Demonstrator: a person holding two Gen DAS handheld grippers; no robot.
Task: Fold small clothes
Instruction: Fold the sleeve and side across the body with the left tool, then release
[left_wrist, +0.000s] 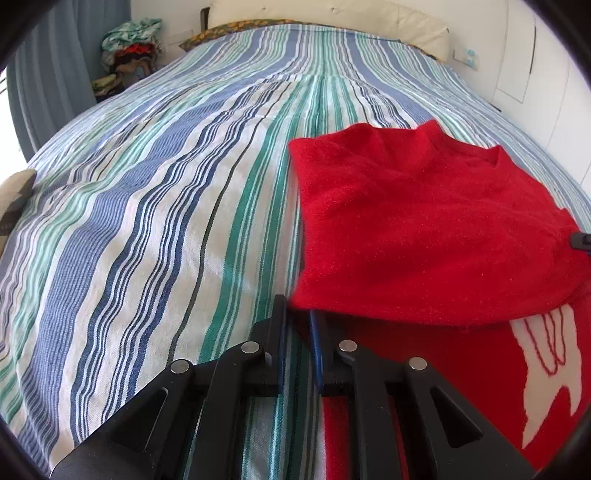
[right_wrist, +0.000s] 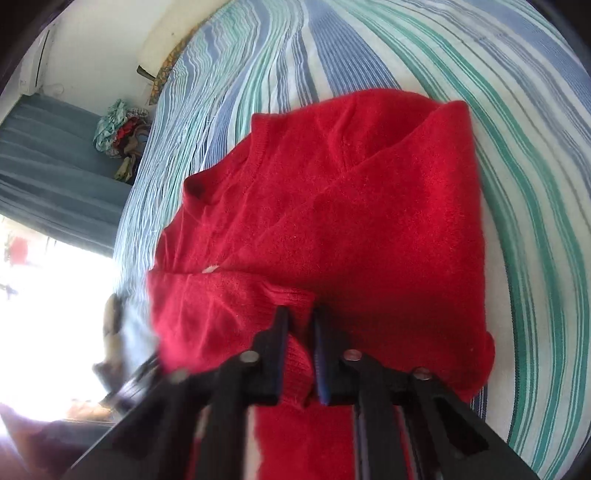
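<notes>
1. Far left of the left wrist view there's a blue curtain (left_wrist: 48, 74), and right beside it a messy pile of clothes (left_wrist: 129, 55) stacked by the head corner of the bed.
2. The bed itself wears a striped cover (left_wrist: 147, 221) in blue, green and white, and it fills pretty much the whole frame. At the top there's a cream headboard (left_wrist: 332, 14) with a patterned pillow (left_wrist: 229, 31) peeking out under it.
3. Bottom middle: the left gripper (left_wrist: 297, 314). Its jaws are nearly pressed together and the tips sit right at the lower left corner of the red sweater (left_wrist: 424, 229). Looks like it's pinching that folded edge, though the actual contact is tucked under the cloth.
4. The sweater lies on the right half of the cover, folded over itself, neckline pointing toward the headboard. Under the fold, bottom right, a white knitted motif (left_wrist: 546, 350) shows on the lower layer.
5. At the right edge a small black tip pokes in against the sweater; can't tell what it is.
6. The right wrist view is a bit smeared. The right gripper (right_wrist: 301, 314) has its jaws squeezed down on the ribbed cuff (right_wrist: 293, 365) of the sweater's sleeve, which bunches up between the fingers (right_wrist: 275, 354).
7. Here the red sweater (right_wrist: 351, 206) sits in the middle of the frame, sleeve folded across the body, striped cover (right_wrist: 517, 147) around it.
</notes>
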